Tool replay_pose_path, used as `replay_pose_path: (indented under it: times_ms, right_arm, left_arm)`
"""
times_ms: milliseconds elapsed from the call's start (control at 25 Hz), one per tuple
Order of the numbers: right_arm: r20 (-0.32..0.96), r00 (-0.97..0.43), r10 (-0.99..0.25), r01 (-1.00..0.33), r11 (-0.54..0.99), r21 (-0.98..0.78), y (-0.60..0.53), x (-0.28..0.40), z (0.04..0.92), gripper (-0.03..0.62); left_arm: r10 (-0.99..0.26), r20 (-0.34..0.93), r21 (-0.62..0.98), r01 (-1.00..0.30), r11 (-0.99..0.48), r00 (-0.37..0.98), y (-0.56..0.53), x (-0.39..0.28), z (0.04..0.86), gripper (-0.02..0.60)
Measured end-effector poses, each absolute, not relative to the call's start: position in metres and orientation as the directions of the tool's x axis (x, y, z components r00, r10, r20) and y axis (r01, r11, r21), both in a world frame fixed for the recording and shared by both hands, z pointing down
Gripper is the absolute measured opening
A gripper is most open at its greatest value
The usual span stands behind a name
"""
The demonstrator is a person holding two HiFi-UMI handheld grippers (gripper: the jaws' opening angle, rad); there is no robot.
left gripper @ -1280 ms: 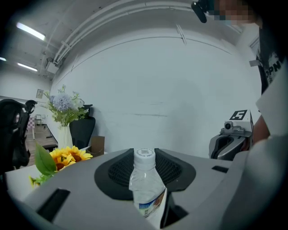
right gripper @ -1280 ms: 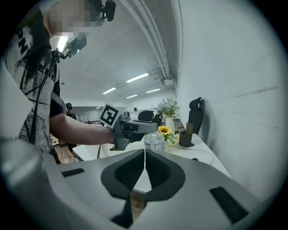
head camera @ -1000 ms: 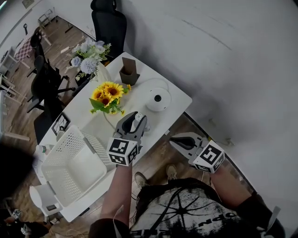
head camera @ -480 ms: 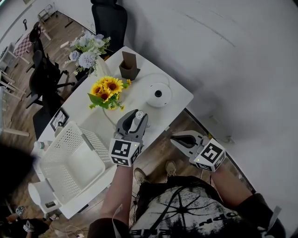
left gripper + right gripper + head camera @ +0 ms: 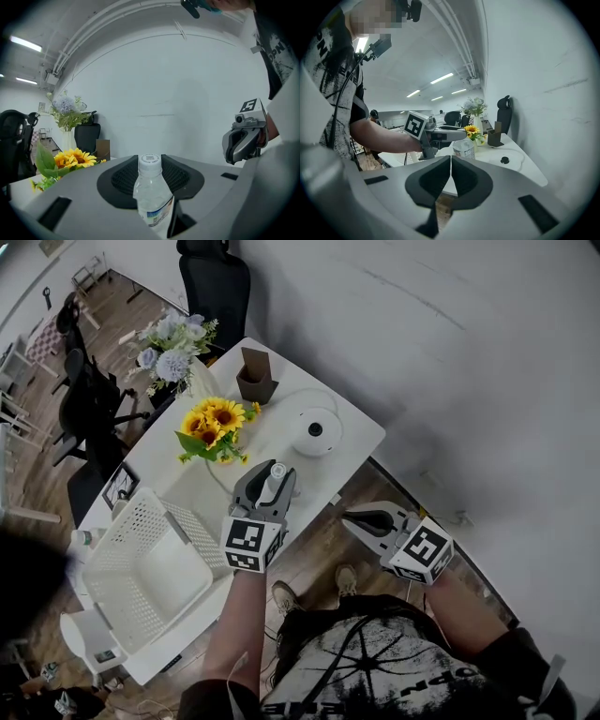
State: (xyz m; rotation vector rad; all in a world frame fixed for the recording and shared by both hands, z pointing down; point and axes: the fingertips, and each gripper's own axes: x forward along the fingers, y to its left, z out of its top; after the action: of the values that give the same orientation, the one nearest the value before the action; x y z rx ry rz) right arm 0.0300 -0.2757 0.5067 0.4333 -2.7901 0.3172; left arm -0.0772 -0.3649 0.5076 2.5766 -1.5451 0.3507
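- Left claw [image 5: 150, 158] is pinching a clear water bottle [image 5: 151, 194] by its body; the white cap points away along the jaws, toward the wall
- Its hold looks the same as a second ago: same bottle, seated the same way between the pads
- What has changed is small: in the head view, claw and bottle have edged a little further in over the near edge of the white table [image 5: 349, 454]
- I judge this a steady carry, with no slip showing
- Right claw [image 5: 451, 160] has its jaws pressed together on nothing, as before; it hangs off the table's edge, over the floor, well apart from the bottle
- Sunflowers [image 5: 214, 421] stand just beyond the bottle, and a white basket [image 5: 190, 532] is to its left
- Further back are a round white device [image 5: 314, 432] and a brown holder [image 5: 253, 379]
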Motion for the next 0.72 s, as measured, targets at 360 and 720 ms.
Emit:
replay_pose_path:
  times_ms: [360, 720]
  right_arm:
    - [0.311, -0.907, -0.282, -0.34, 0.928, -0.149, -0.269, 0.032, 0.499, 0.025]
    - [0.304, -0.897, -0.321, -0.374, 0.918, -0.132, -0.263, 0.038, 0.492, 0.025]
  left_arm:
    - [-0.857, 0.309, -0.06, -0.891, -0.45, 0.412, -0.367, -0.079, 0.51, 0.176]
    - [-0.846, 0.303, -0.051, -0.879, -0.474, 0.439, -0.343, -0.076, 0.491, 0.192]
